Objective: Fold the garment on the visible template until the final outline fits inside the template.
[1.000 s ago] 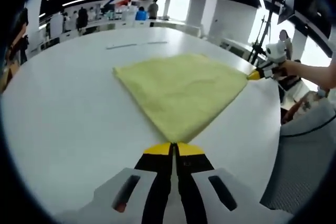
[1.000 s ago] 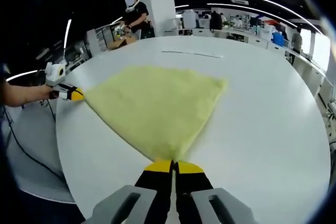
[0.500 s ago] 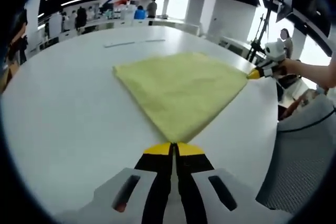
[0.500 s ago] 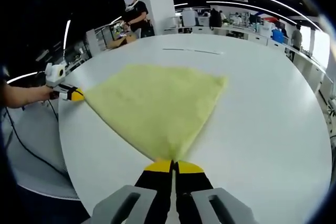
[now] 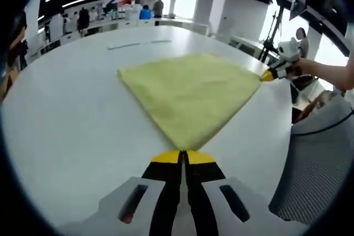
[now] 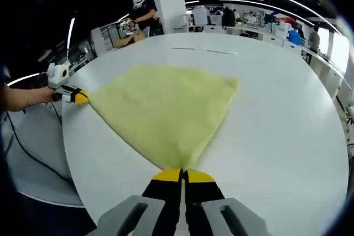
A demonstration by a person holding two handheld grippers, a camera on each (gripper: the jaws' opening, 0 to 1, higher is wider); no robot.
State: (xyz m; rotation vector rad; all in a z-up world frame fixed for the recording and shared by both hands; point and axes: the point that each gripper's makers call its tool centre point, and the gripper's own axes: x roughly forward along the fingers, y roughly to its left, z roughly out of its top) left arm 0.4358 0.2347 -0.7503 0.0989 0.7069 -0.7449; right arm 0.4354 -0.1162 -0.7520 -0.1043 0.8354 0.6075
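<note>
In the left gripper view, the left gripper has its jaws pinched on the near corner of a yellow cloth spread flat on the white tabletop, while the right gripper holds the corner at 2 o'clock. In the right gripper view, the right gripper's jaws clamp the nearest corner at 6 o'clock, the cloth fans away toward 12, and the left gripper grips the corner at 9 o'clock.
</note>
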